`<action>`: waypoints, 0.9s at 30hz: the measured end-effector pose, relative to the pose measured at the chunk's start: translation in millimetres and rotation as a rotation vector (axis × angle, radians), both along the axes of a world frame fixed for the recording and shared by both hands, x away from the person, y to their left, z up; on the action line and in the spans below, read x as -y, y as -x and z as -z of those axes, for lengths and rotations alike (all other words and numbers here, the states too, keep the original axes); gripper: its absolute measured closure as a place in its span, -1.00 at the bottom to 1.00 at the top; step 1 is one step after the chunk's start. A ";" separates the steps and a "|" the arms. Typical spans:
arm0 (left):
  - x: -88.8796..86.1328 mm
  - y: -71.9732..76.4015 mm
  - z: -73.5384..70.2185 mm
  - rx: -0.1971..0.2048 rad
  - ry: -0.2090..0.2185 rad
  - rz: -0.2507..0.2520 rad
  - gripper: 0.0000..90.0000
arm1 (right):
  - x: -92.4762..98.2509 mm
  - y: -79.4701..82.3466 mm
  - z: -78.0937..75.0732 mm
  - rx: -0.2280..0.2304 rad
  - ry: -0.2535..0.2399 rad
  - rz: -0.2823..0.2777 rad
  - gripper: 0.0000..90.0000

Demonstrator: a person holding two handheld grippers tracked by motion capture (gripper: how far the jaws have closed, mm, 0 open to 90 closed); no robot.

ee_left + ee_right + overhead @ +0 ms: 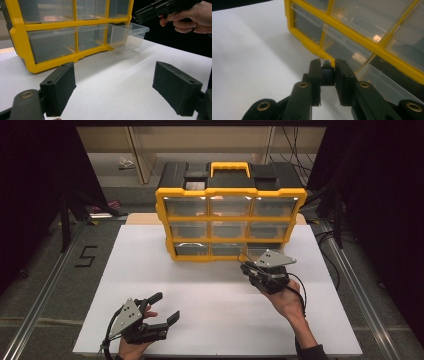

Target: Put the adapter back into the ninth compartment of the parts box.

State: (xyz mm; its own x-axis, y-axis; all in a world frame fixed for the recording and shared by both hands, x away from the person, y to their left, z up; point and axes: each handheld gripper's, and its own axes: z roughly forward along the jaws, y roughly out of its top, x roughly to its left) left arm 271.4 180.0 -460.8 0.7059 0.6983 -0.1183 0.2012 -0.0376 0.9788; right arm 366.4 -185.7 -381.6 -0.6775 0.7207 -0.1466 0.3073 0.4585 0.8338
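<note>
White tabletop [215,320] spread under everything, with the yellow-framed drawer cabinet [230,222] standing upright on its far half, black top and yellow carry handle [229,168] above three rows of three clear drawers

Bottom-right clear drawer [127,35] pulled partway out of the cabinet toward the near side, its front lip well forward of the yellow frame, its base just above the tabletop; the other drawers sitting flush in their bays

Right hand [287,302] reaching in from the near edge toward the cabinet's lower right corner, carrying the right gripper [246,264] with its grey three-cornered plate [272,258] on top; in the right gripper view, jaws drawn narrow and pinched on the front lip of that clear drawer [372,80], a small clear tab caught between the pads

Left gripper [167,307] held low over the tabletop, well apart from the cabinet and near the front-left edge, left hand [135,347] behind it; jaws spread wide with nothing between them, both black pads [58,88] hovering over bare white surface in the left gripper view
</note>
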 end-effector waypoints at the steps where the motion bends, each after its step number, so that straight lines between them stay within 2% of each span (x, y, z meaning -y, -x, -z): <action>1: 0.0 0.0 0.0 0.000 0.000 0.000 -0.61 | 1.5 -0.4 -0.4 0.003 0.001 0.005 0.70; 8: 0.2 0.0 0.0 0.001 -0.002 0.001 -0.61 | 12.8 -3.6 -2.4 0.010 -0.018 0.037 0.70; 27: 0.7 0.1 0.4 -0.001 -0.005 0.001 -0.61 | 29.1 -9.1 -3.8 0.019 -0.048 0.093 0.70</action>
